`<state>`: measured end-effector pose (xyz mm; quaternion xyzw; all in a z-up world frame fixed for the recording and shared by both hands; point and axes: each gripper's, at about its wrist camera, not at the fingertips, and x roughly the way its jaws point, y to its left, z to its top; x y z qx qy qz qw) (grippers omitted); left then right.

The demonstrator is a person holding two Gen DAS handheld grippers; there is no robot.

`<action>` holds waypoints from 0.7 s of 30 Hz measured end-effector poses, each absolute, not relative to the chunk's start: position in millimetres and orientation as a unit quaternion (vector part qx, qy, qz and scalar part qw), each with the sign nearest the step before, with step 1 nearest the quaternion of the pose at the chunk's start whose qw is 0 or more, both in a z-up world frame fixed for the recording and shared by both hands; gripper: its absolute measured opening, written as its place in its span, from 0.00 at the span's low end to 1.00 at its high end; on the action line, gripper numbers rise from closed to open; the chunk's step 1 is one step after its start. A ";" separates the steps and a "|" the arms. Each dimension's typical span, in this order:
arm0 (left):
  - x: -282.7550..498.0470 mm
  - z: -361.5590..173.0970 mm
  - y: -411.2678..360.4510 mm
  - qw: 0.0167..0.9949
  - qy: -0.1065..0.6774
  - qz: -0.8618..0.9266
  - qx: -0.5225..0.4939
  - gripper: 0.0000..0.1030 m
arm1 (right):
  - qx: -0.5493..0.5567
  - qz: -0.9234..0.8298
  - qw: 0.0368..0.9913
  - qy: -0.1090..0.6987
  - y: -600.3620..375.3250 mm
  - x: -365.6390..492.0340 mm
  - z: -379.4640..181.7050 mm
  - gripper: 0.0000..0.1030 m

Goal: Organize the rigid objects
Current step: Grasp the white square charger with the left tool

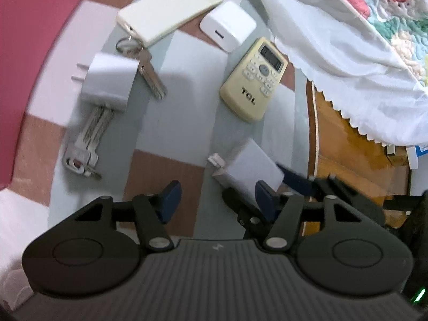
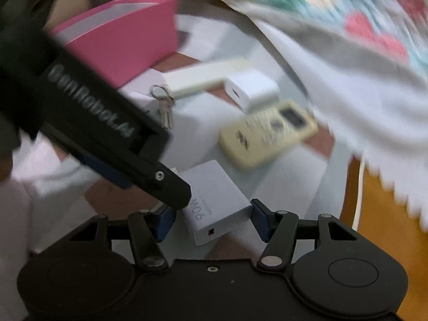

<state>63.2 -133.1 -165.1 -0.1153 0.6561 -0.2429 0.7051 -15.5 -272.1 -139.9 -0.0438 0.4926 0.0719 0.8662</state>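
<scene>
A white 90W charger [image 2: 216, 203] lies on the checked cloth [image 1: 171, 112] between the jaws of my right gripper [image 2: 213, 220]. Its right pad is at the charger's corner, while a thin gap shows on the left, so this gripper is open. My left gripper [image 1: 218, 200] is open just left of the charger [image 1: 251, 171], with only cloth between its pads. One of its fingers [image 2: 171, 190] crosses the right wrist view and hides the charger's left end. Farther off lie a cream TCL remote [image 1: 254, 80], a cream power bank [image 1: 171, 8], a white cube adapter [image 1: 227, 25], a white plug adapter [image 1: 107, 80] and keys [image 1: 83, 147].
A pink box [image 1: 26, 53] stands along the left edge of the cloth. A white scalloped sheet and floral quilt [image 1: 374, 13] hang over the right side. Bare wood [image 1: 347, 147] shows below the sheet, right of the charger.
</scene>
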 end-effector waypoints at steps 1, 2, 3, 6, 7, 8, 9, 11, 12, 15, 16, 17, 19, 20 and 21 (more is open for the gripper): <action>61.4 -166.6 -133.9 0.705 0.656 -0.243 -0.117 0.51 | -0.003 0.051 0.859 0.509 -276.2 -15.0 -142.1 0.64; 59.2 -167.9 -134.4 0.705 0.656 -0.242 -0.120 0.50 | 0.046 0.034 0.854 0.517 -282.0 -15.9 -143.8 0.64; 57.3 -168.9 -135.3 0.704 0.656 -0.241 -0.122 0.46 | 0.084 0.029 0.853 0.515 -286.4 -18.7 -143.8 0.65; 52.8 -169.1 -136.2 0.700 0.660 -0.246 -0.122 0.35 | 0.160 0.057 0.841 0.514 -293.5 -28.7 -144.0 0.69; 51.2 -169.0 -136.0 0.699 0.658 -0.250 -0.127 0.32 | 0.171 0.071 0.836 0.517 -293.7 -32.1 -144.0 0.70; 50.5 -168.6 -136.6 0.697 0.658 -0.254 -0.129 0.29 | 0.168 0.079 0.835 0.519 -292.1 -35.9 -142.8 0.70; 51.2 -168.7 -137.3 0.695 0.660 -0.257 -0.127 0.29 | 0.156 0.084 0.836 0.519 -290.1 -38.3 -142.0 0.70; 53.2 -168.3 -138.1 0.692 0.662 -0.258 -0.126 0.29 | 0.123 0.090 0.843 0.516 -284.2 -42.0 -141.2 0.69; 53.7 -168.3 -138.6 0.692 0.662 -0.259 -0.125 0.30 | 0.104 0.088 0.847 0.514 -280.1 -43.6 -142.2 0.69; 54.2 -169.6 -139.6 0.699 0.655 -0.258 -0.121 0.37 | 0.051 0.085 0.855 0.508 -270.1 -39.1 -145.7 0.71; 54.8 -170.3 -140.1 0.701 0.653 -0.260 -0.123 0.37 | 0.038 0.088 0.859 0.503 -266.6 -38.6 -146.1 0.71; 55.4 -171.1 -140.8 0.701 0.651 -0.262 -0.127 0.37 | 0.029 0.091 0.862 0.497 -264.5 -36.4 -146.3 0.69; 56.2 -170.2 -141.2 0.706 0.650 -0.250 -0.133 0.36 | 0.029 0.084 0.868 0.488 -261.1 -37.5 -145.5 0.67; 55.9 -168.1 -143.5 0.711 0.647 -0.245 -0.128 0.36 | 0.028 0.079 0.869 0.487 -260.9 -37.4 -145.1 0.61; 54.0 -165.4 -145.8 0.716 0.643 -0.246 -0.117 0.35 | 0.021 0.071 0.871 0.485 -261.3 -36.7 -144.4 0.57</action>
